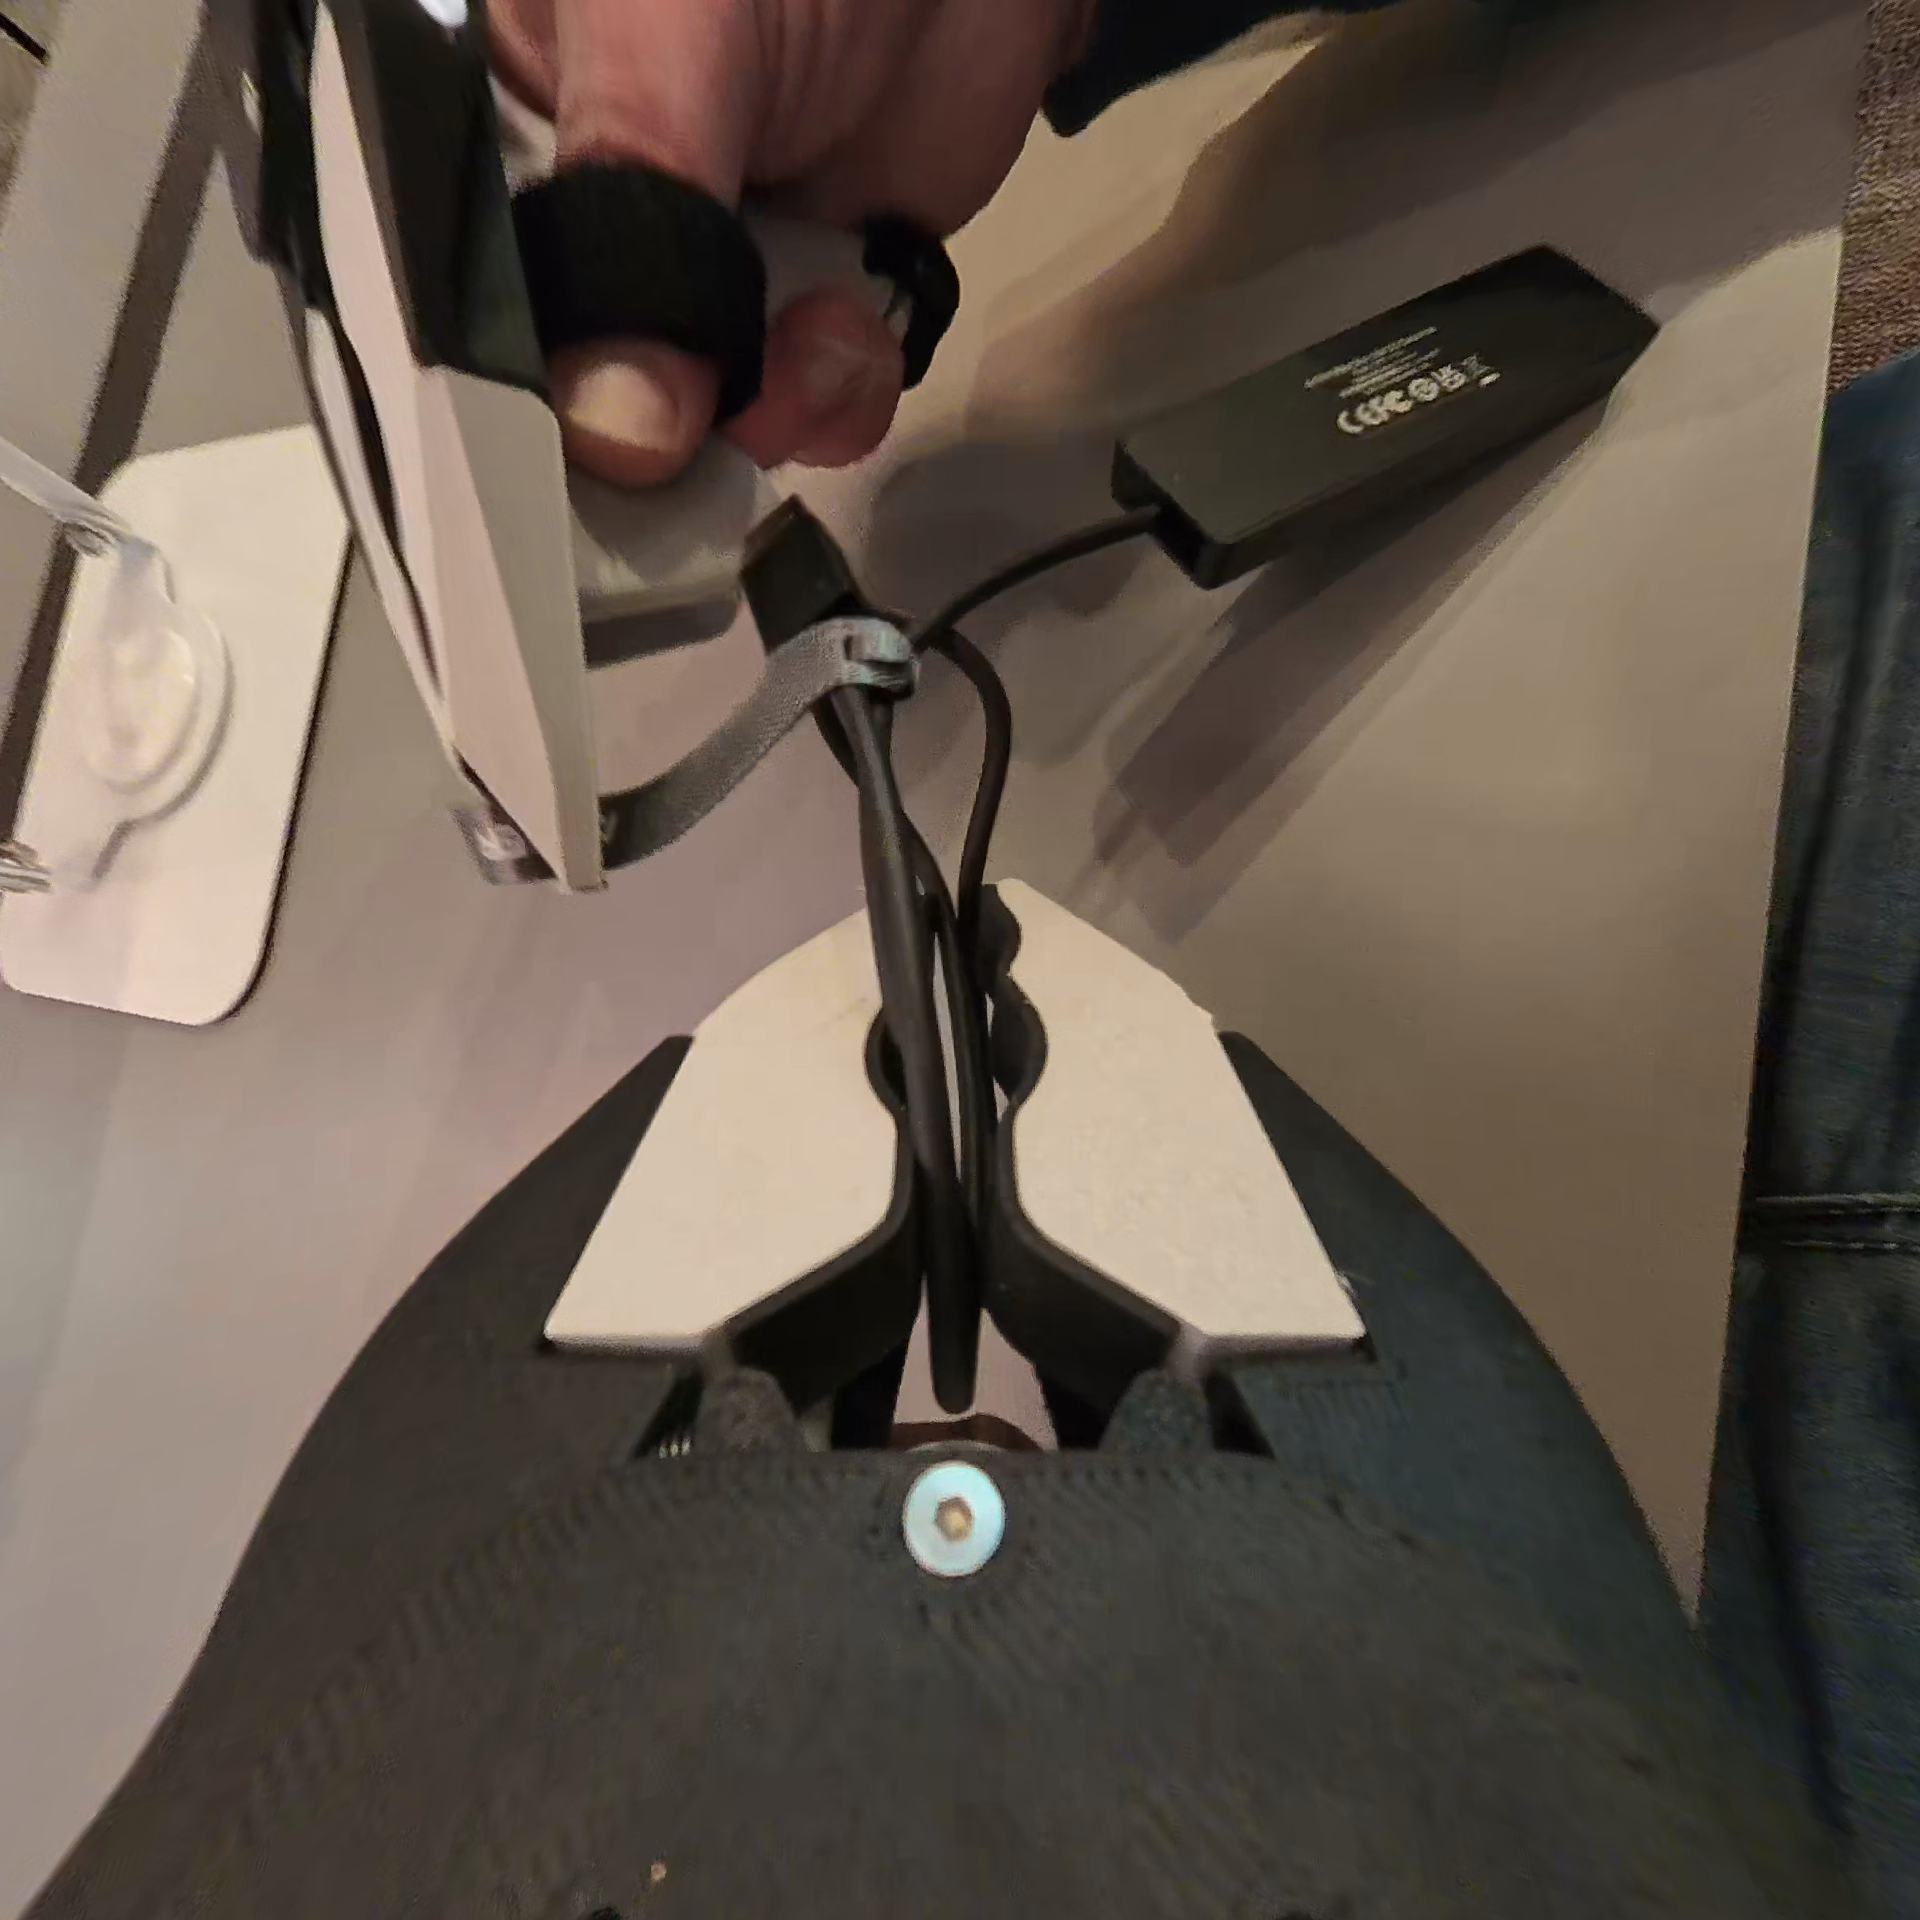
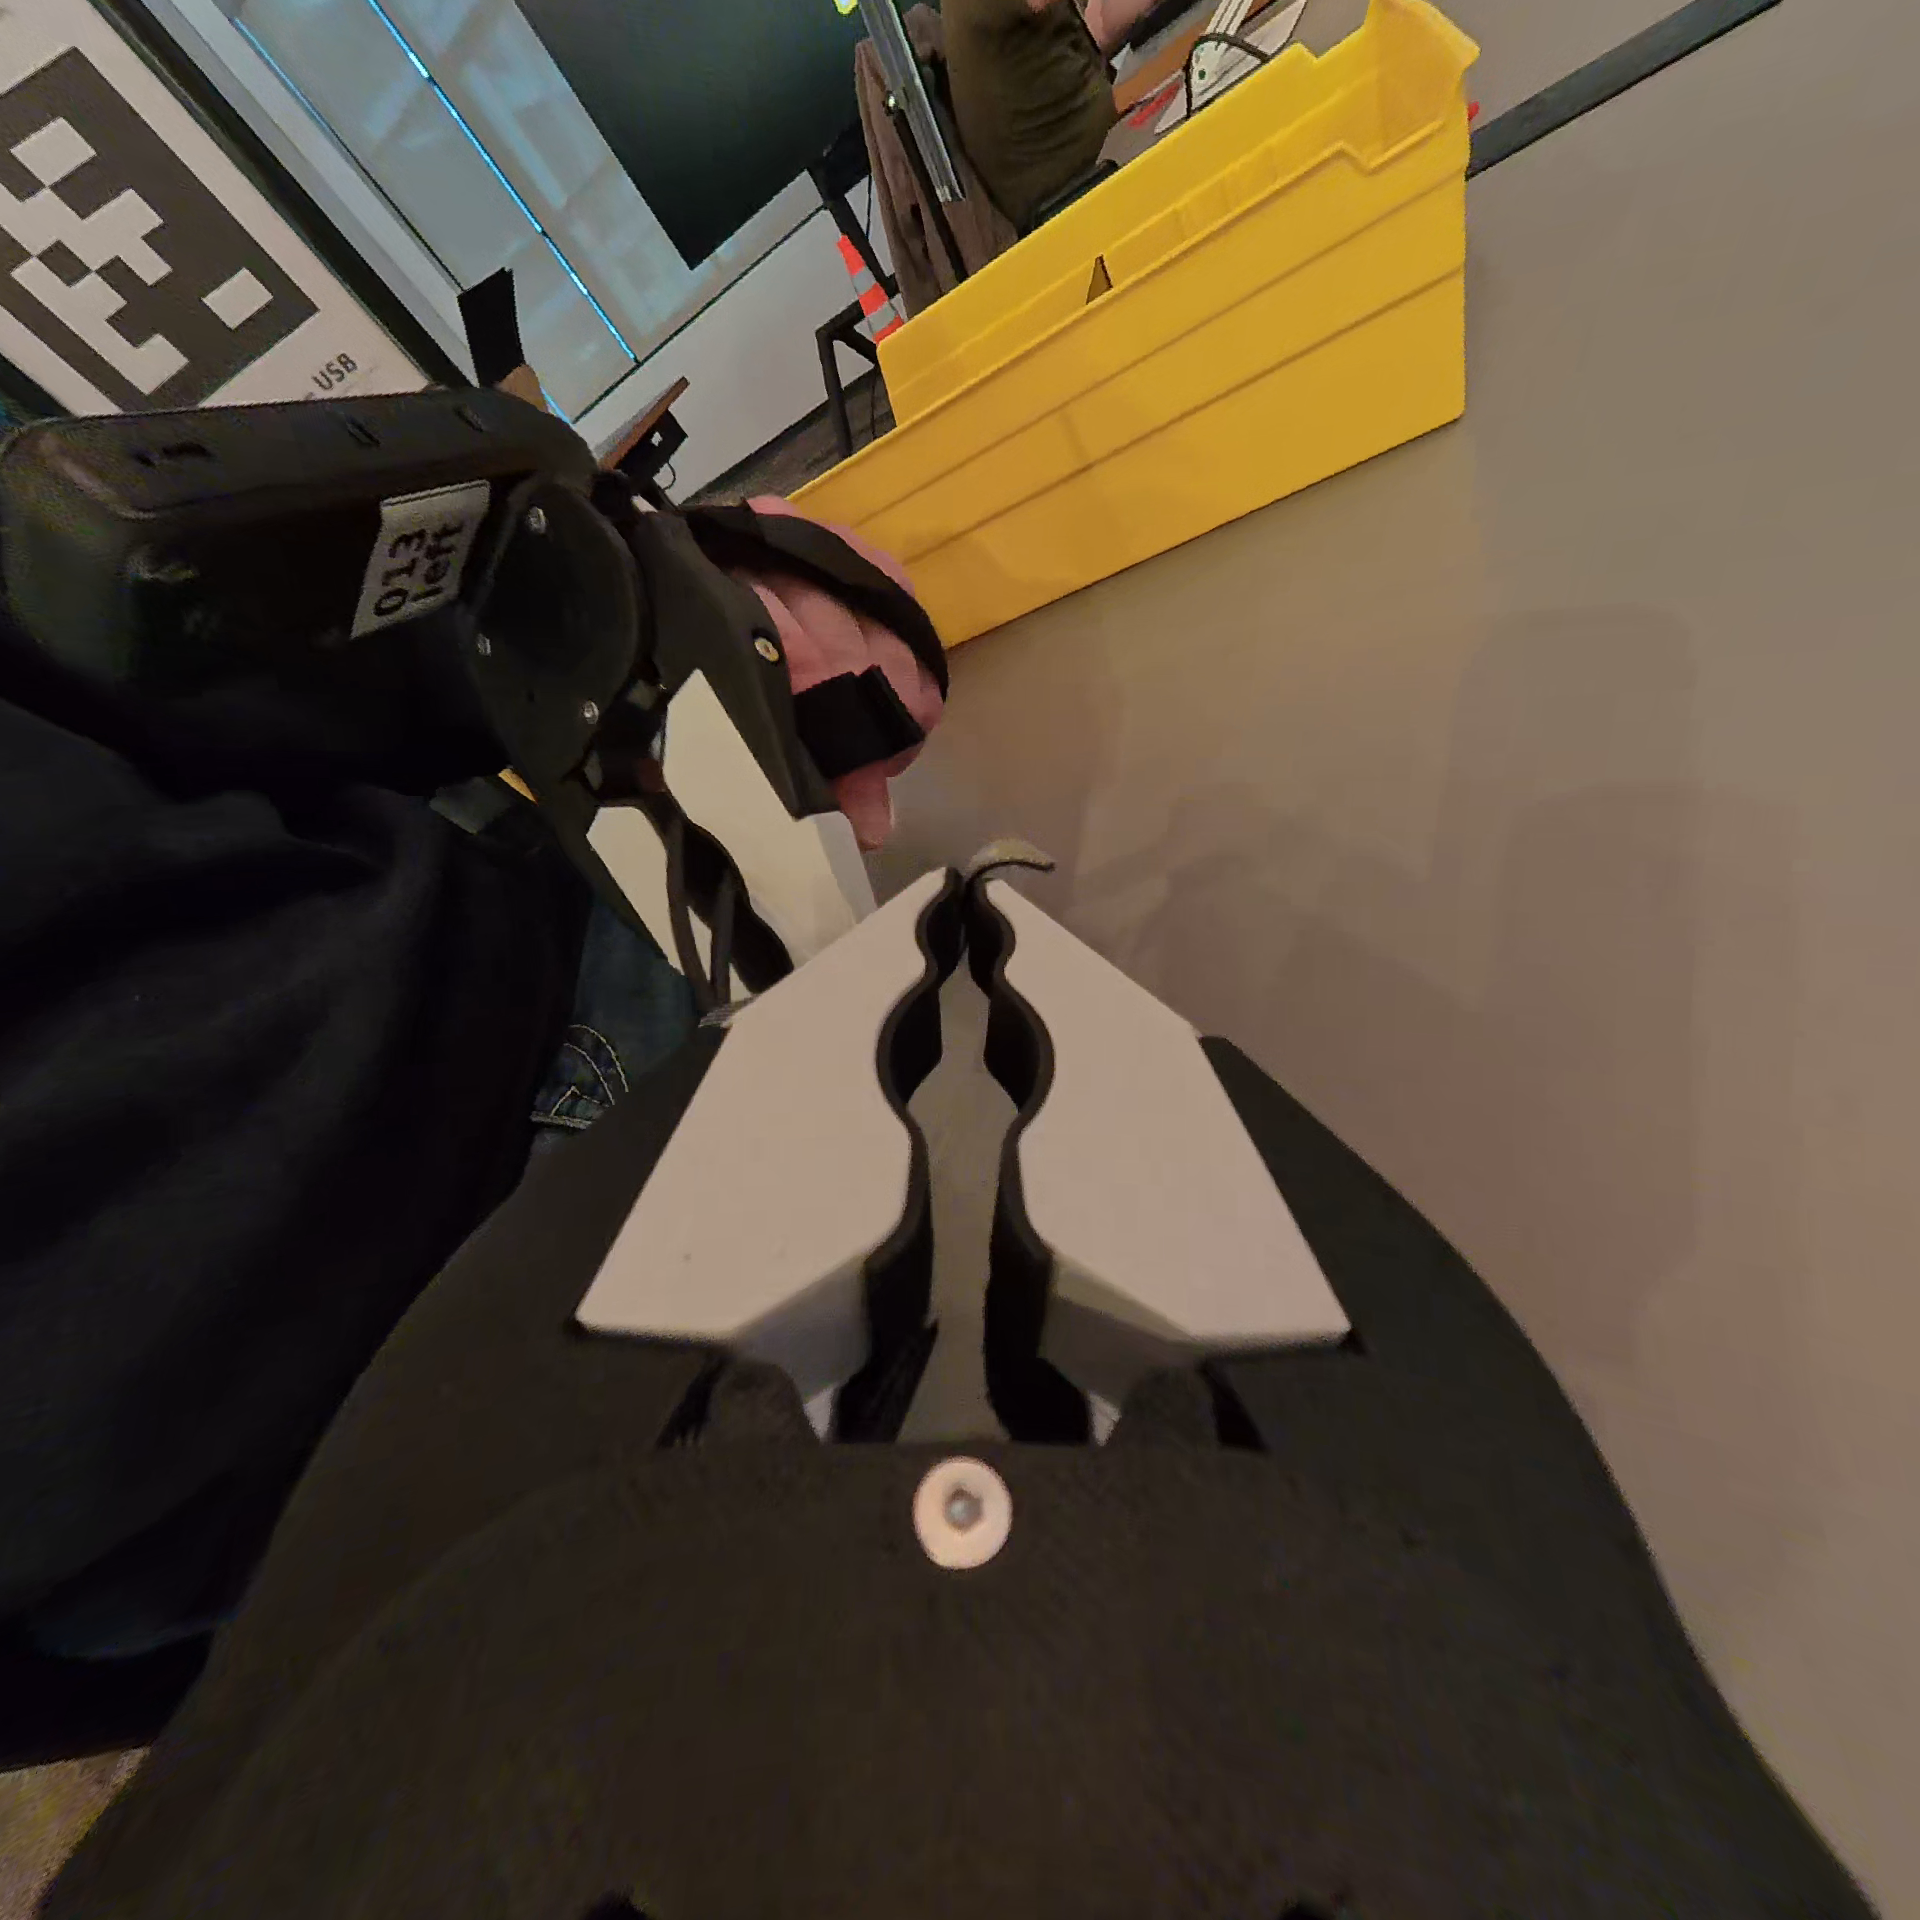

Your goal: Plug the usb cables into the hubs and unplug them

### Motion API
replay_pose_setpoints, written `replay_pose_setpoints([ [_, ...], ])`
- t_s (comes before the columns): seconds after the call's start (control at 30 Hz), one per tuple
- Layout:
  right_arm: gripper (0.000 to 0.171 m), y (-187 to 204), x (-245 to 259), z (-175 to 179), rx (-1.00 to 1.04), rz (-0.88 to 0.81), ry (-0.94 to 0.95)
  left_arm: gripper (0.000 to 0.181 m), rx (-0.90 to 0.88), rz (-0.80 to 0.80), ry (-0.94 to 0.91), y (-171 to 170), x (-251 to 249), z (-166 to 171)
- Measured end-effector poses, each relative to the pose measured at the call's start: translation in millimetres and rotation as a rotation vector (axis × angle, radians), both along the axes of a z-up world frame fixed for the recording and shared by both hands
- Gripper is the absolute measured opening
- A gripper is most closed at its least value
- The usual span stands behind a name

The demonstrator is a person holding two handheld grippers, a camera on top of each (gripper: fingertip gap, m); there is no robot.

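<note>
my left tongs (image 1: pixel 961 935) are clamped on a bundle of black cable (image 1: pixel 914 1039) that runs up out of the tips to a black plug (image 1: pixel 800 566), bound by a grey strap (image 1: pixel 831 665). my right tongs (image 2: pixel 971 894) meet that bundle from the upper left, nearly together, pinching what looks like the strap's grey end (image 2: pixel 1003 857), though the tips hide most of it. ahead and right of the left tips, a black hub (image 1: pixel 1382 405) lies flat on the grey table (image 1: pixel 1351 831), its thin lead curving back to the bundle. beyond the right tips sits a yellow bin (image 2: pixel 1195 353). left of the left tips lies a white plate (image 1: pixel 166 727).
</note>
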State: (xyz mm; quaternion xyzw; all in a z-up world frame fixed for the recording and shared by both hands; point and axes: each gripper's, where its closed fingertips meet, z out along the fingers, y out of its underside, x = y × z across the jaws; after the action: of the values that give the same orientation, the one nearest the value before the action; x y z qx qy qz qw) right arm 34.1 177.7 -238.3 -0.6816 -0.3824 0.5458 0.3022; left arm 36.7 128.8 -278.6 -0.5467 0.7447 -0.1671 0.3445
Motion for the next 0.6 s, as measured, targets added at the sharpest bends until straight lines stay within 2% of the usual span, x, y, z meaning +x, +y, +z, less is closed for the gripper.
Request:
replay_pose_setpoints([
  [0.2, 0.0, -2, -2, -11, -0.025, -0.004, -0.064, 0.007, 0.091, 0.007, 0.005, 6, 0, 9],
  [0.43, 0.0, -1, 5, -5, -0.074, -0.005, -0.044, 0.007, 0.151, -0.003, 0.01, 9, 0, 16],
  [0.6, 0.023, -2, 13, -11, 0.018, -0.008, -0.23, 0.007, 0.052, 0.004, 0.042, 8, -5, 10],
])
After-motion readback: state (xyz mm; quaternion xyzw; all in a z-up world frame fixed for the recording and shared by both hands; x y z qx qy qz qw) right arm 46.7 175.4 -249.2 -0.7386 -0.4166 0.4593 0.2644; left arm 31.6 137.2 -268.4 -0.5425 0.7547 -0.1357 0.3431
